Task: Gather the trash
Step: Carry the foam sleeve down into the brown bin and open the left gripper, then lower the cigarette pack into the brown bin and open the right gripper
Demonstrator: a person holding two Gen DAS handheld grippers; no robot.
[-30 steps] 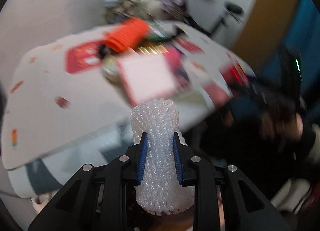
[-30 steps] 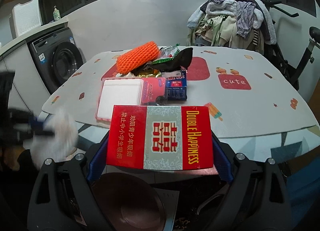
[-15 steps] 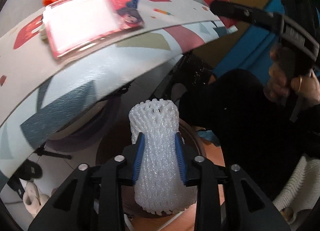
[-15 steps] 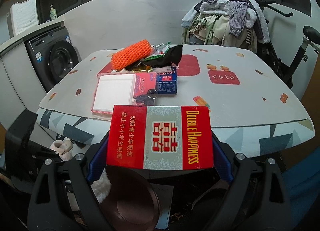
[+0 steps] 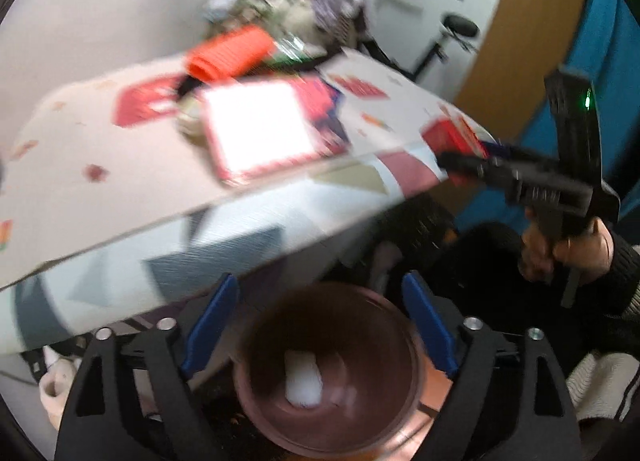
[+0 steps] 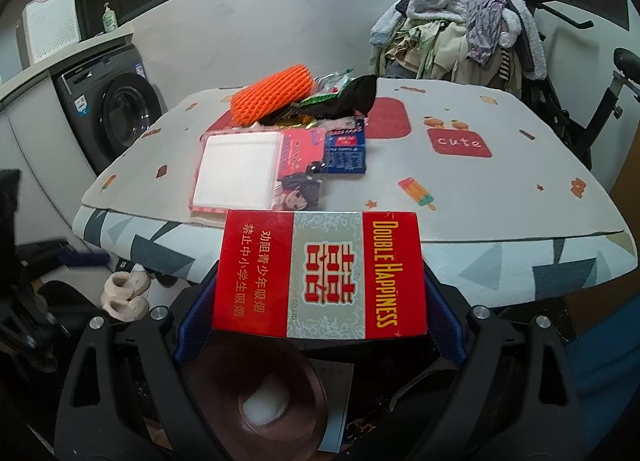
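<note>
The left tongs (image 5: 318, 325) hang over a brown bin (image 5: 408, 393) below the bench (image 5: 100, 197) edge, their blue pads spreading apart with nothing between them. A white foam sleeve (image 5: 303, 379) lies at the bottom of that bin, apart from the pads. On the bench sit an orange foam net (image 6: 272, 95), a white-and-pink packet (image 6: 236, 171) and a blue packet (image 6: 346, 151), bunched together near the middle. The right tongs (image 6: 320, 307) stand wide, their pads pressed on the two ends of a red cigarette carton (image 6: 320, 275), held level above the bin just off the bench's near edge.
</note>
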